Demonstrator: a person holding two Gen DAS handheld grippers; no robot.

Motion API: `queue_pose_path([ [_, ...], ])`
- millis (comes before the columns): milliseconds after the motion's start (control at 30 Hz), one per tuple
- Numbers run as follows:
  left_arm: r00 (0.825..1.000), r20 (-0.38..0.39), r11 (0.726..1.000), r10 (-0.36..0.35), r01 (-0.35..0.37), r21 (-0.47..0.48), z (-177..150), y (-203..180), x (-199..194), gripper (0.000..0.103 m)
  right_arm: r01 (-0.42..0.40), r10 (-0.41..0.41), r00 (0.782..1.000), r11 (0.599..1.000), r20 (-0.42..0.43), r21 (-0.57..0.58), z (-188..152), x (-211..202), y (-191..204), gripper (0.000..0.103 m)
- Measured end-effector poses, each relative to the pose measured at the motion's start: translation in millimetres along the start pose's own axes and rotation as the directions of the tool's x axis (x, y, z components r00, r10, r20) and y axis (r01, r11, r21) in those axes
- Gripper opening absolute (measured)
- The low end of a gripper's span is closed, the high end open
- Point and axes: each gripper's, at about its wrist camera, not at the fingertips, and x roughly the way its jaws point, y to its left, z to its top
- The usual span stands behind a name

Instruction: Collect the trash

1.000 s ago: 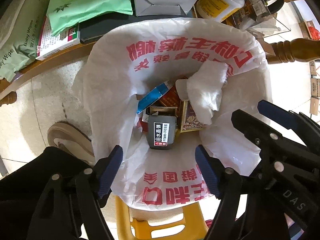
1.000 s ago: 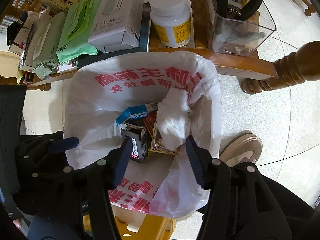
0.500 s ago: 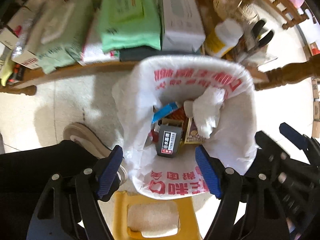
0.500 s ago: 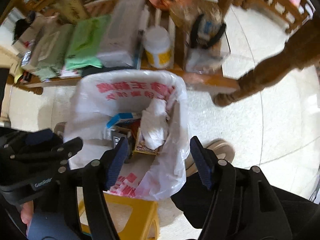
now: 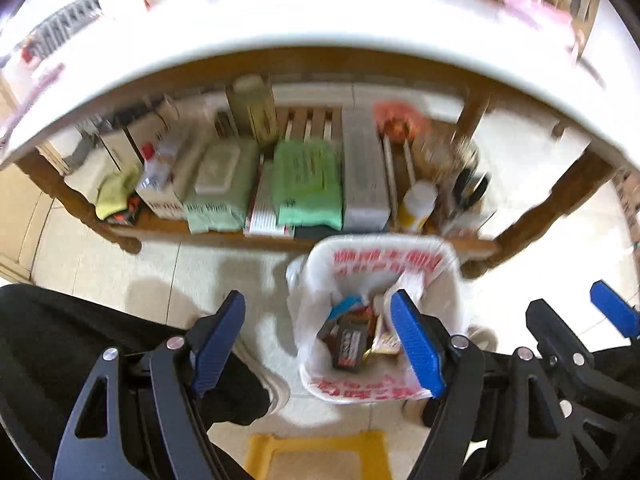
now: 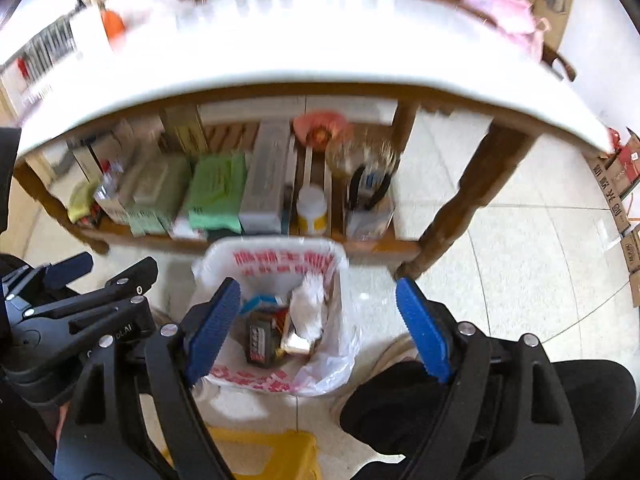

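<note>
A bin lined with a white bag with red print stands on the floor below both grippers. Inside it lie a black labelled box, a blue carton and a crumpled white tissue. My left gripper hangs high over the bin's left side, open and empty. My right gripper hovers over the bin's right side; its jaws are opening and nothing is between them. Each gripper also shows at the edge of the other's view.
A white tabletop edge arcs across the top. Under it, a wooden shelf holds green wipe packs, boxes and a white bottle. A table leg, a yellow stool, black trousers and a shoe surround the bin.
Both grippers have risen well above the bin and tilted up, so the shelf and tabletop came into view. The right jaws widened, leaving the tissue in the bin.
</note>
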Motion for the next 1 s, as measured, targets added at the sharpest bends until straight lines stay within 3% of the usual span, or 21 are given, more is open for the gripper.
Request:
queue_pose_path([
  [133, 0.988, 0.150, 1.000, 0.026, -0.024, -0.019, 3, 3, -52, 0.081, 0.023, -0.025, 0.990, 1.000, 0.137, 0.016, 3, -44, -2, 0.084],
  [267, 0.956, 0.284, 0.997, 0.072, -0.067, -0.028, 7, 7, -100, 0.090, 0.067, -0.070, 0.959, 0.998, 0.276, 0.021, 6, -88, 1, 0.086],
  [467, 0.905, 0.422, 0.998, 0.057, -0.038, -0.052, 8, 18, -160, 0.096, 0.090, -0.102, 0.901, 0.995, 0.422, 0.048, 10, -149, 1, 0.096],
  [533, 0.891, 0.449, 0.997, 0.066, -0.046, -0.054, 8, 19, -176, 0.096, 0.090, -0.103, 0.890, 0.995, 0.444, 0.051, 10, -160, 2, 0.096],
  [700, 0.877, 0.475, 0.997, 0.072, -0.054, -0.052, 9, 21, -202, 0.096, 0.083, -0.100, 0.871, 0.995, 0.481, 0.056, 9, -183, 2, 0.096],
  [900, 0.828, 0.550, 0.994, 0.107, -0.081, -0.072, 0, 23, -228, 0.096, 0.087, -0.107, 0.842, 0.994, 0.529, 0.062, 5, -204, 6, 0.097],
  [1000, 0.824, 0.557, 0.994, 0.104, -0.078, -0.072, 0, 24, -235, 0.096, 0.089, -0.113, 0.835, 0.994, 0.539, 0.070, 3, -210, 6, 0.097],
])
